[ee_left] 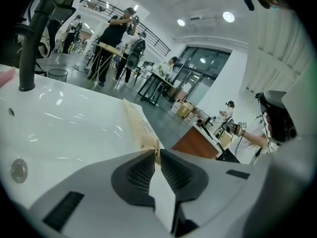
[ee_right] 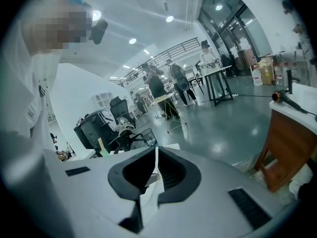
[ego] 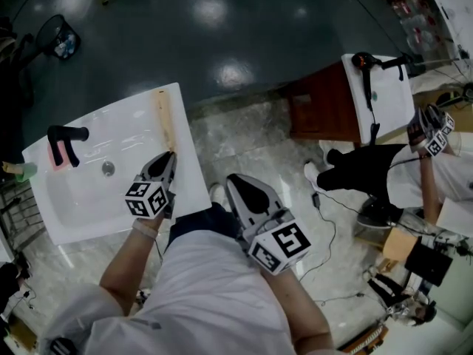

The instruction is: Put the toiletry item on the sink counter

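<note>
A long, flat tan paper-wrapped toiletry item (ego: 164,120) stretches along the right rim of the white sink counter (ego: 111,120). My left gripper (ego: 171,156) is shut on its near end. In the left gripper view the tan wrapper (ee_left: 141,128) runs away from the pinched jaw tips of that gripper (ee_left: 156,152) over the counter's edge (ee_left: 74,108). Whether the item rests fully on the rim I cannot tell. My right gripper (ego: 230,177) hangs off the counter to the right, over the marble floor. It is shut, with nothing in it (ee_right: 156,150).
A black faucet (ego: 65,135) and a pink item (ego: 58,154) stand at the counter's far left, with the basin drain (ego: 109,168) between. To the right stands a second counter with a black hair dryer (ego: 377,87), and a person (ego: 414,172) crouches beside it.
</note>
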### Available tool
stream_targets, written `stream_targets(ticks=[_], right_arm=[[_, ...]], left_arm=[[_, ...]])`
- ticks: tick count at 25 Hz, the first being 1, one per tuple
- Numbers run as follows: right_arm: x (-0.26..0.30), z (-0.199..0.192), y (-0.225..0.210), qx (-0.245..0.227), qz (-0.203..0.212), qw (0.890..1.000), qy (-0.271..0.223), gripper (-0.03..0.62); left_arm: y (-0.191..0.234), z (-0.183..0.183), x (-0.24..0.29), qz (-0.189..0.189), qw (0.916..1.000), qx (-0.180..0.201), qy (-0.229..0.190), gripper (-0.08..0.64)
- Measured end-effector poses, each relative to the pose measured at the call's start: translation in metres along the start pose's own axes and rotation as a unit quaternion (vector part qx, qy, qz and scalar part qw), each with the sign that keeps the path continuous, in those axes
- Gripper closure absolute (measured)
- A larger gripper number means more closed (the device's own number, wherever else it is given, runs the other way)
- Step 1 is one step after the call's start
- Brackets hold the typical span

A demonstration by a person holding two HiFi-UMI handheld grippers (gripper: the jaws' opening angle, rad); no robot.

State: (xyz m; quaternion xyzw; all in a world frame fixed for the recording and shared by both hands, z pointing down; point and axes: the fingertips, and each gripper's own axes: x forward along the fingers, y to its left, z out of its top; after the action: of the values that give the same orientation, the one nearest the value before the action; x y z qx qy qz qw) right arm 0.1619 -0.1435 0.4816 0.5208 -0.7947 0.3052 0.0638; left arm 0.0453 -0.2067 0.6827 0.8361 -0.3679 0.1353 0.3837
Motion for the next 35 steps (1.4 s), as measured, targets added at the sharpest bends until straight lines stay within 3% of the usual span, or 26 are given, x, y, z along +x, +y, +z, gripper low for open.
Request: stream_targets(ticks=[9, 22, 32, 35], right_arm=[[-0.005, -0.003, -0.003, -0.001, -0.005, 1.000, 0.000, 0.565], [-0.014, -0.003, -0.002, -0.005, -0.004, 1.000, -0.002, 0.565], [-0.019, 0.002, 0.008, -0.012, 0.011, 1.000, -0.015, 0.564], [-0.022, 0.007, 0.012, -0.015, 0.017, 1.000, -0.022, 0.563]], left_arm=[[0.006, -0.005, 0.003, 0.019, 0.9997, 0.009, 0.009, 0.497], [0.009, -0.005, 0.001, 0.043, 0.9987, 0.025, 0.011, 0.353], [-0.010, 0.032, -0.022, 0.040, 0.9970, 0.061, -0.028, 0.353], [-0.019, 0.045, -0.033, 0.040, 0.9952, 0.078, -0.044, 0.387]])
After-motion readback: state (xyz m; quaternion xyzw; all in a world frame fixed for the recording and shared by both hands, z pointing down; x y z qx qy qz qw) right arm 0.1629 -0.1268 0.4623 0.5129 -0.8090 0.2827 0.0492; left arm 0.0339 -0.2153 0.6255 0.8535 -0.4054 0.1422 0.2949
